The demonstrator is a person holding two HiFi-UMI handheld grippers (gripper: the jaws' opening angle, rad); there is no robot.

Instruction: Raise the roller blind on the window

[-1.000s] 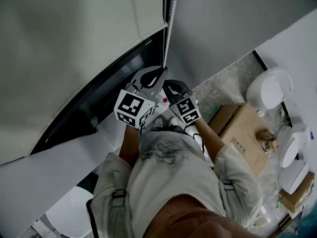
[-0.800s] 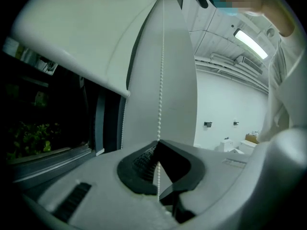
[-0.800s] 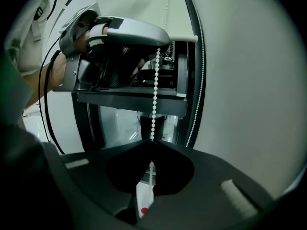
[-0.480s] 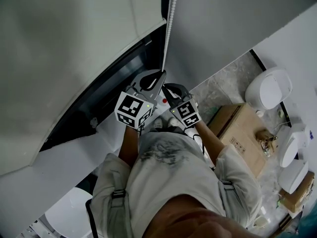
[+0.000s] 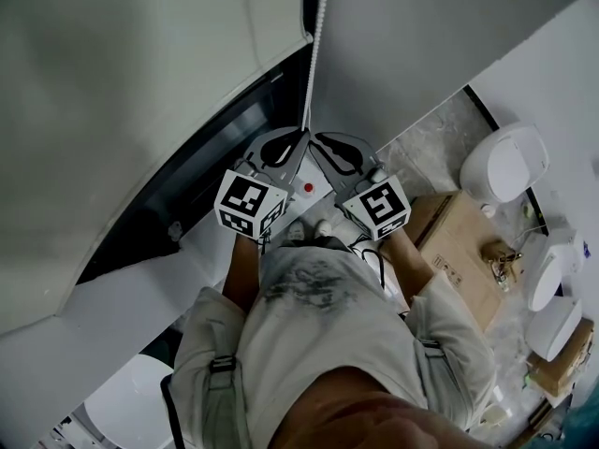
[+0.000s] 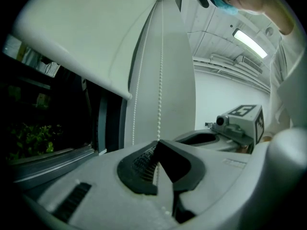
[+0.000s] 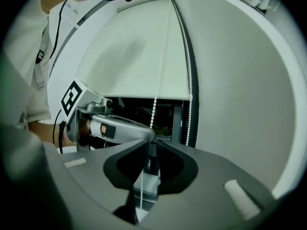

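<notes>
Dark window glass shows beneath the partly lowered roller blind. The left gripper clamps the bead chain at the blind's right edge. The right gripper, jaws narrowly parted, sits just beside it. Only the head view shows a cardboard box on the floor.

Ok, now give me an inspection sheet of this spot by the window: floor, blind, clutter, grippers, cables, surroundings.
Surface: speckled floor, partly taken up by stored items.
Job's things: roller blind partly lowered, with dark window glass showing below its hem; bead chain hangs beside it.
Clutter: cardboard box; white domed fixtures along the wall.
Grippers: left gripper shut on the bead chain; right gripper beside it, slightly open.
Cables: thin black cable near the left gripper.
Surroundings: grey wall; greenery outside the window.
</notes>
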